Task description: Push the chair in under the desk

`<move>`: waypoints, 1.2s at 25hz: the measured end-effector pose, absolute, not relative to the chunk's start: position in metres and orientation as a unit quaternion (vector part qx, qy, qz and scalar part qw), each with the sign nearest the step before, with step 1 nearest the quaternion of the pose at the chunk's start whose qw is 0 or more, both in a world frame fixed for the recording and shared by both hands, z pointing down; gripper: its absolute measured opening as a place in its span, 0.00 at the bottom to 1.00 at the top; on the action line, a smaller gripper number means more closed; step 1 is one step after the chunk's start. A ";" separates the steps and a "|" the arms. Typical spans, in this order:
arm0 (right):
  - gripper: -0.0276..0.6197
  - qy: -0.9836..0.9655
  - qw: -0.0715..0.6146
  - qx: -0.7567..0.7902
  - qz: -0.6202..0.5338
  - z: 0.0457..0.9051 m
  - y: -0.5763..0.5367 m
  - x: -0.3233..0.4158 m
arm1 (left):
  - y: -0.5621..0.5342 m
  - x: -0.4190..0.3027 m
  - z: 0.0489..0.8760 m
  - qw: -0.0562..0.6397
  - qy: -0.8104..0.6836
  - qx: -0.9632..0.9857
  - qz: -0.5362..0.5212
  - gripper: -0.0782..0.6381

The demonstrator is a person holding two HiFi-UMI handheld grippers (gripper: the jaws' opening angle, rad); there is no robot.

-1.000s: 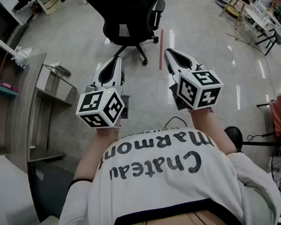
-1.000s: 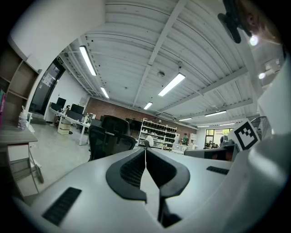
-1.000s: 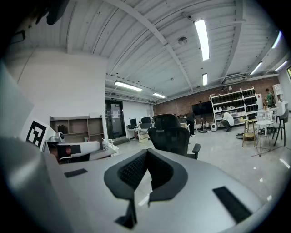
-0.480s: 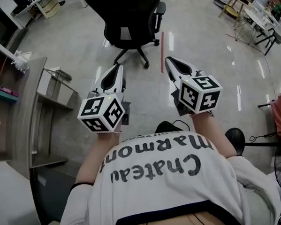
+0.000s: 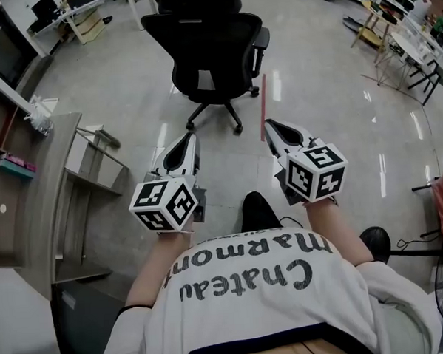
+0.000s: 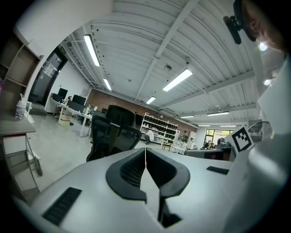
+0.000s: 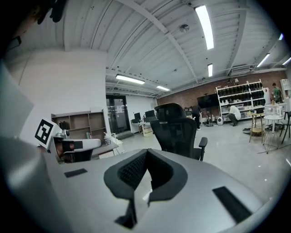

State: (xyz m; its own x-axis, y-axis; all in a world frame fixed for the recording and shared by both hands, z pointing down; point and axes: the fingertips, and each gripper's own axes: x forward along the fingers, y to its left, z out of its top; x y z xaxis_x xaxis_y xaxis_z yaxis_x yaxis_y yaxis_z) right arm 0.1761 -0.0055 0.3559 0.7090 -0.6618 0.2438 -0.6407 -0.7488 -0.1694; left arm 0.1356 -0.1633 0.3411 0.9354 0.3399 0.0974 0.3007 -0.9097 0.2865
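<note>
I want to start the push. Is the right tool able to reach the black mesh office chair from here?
Probably not yet: the right tool, shut and empty, is short of the black mesh office chair. Only bare grey floor lies between, so a step forward should do.
</note>
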 end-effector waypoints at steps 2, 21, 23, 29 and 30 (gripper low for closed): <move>0.05 0.362 0.041 -0.921 -0.139 0.356 -0.007 0.196 | -0.163 0.155 0.341 0.141 0.164 0.974 0.068 0.13; 0.05 0.426 0.050 -0.896 -0.114 0.329 0.008 0.434 | -0.131 0.379 0.304 0.139 0.156 0.978 0.004 0.13; 0.05 0.431 0.048 -0.893 -0.117 0.334 0.005 0.447 | -0.134 0.390 0.311 0.142 0.149 0.979 0.008 0.13; 0.05 0.440 0.050 -0.885 -0.140 0.355 -0.011 0.481 | -0.159 0.413 0.327 0.145 0.115 0.982 0.030 0.13; 0.05 0.439 0.051 -0.885 -0.146 0.359 -0.014 0.487 | -0.164 0.417 0.328 0.143 0.111 0.983 0.031 0.13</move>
